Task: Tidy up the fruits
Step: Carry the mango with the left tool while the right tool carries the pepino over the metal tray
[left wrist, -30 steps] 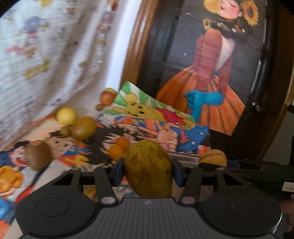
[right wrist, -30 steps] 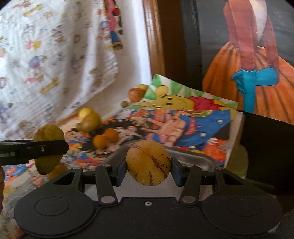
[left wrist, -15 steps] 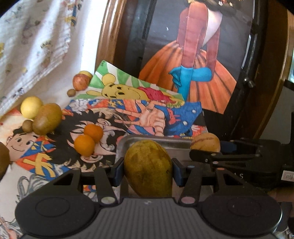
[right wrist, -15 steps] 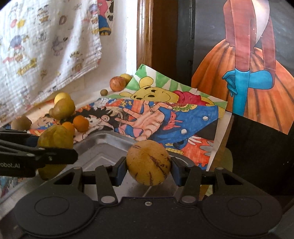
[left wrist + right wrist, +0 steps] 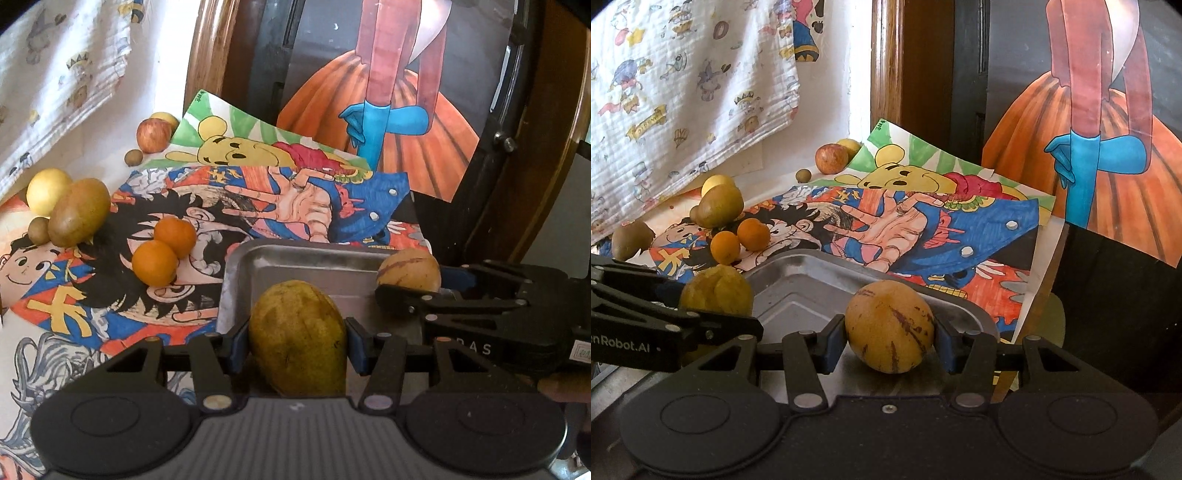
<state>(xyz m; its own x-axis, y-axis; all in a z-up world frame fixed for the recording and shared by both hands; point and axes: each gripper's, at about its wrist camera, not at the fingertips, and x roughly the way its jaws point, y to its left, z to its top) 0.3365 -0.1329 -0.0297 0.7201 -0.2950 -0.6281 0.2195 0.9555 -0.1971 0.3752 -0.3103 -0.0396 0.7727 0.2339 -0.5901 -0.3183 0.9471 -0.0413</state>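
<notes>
Both fruits are up over the dented silver metal tray [image 5: 295, 258], not down in it. The left gripper [image 5: 297, 339] is clamped on a big yellow-green oval mango [image 5: 299, 339] above the tray's near-left part. The right gripper [image 5: 890, 332] squeezes a round tan melon with purple streaks [image 5: 890, 325] over the near-right rim. They sit just beside each other, both pointing far, roughly level. The tray's far half is bare metal. Two small oranges [image 5: 164, 251] sit touching, near its far-left corner on the colourful cartoon drawing [image 5: 295, 199]; a brown oval fruit [image 5: 79, 212] lies further left.
</notes>
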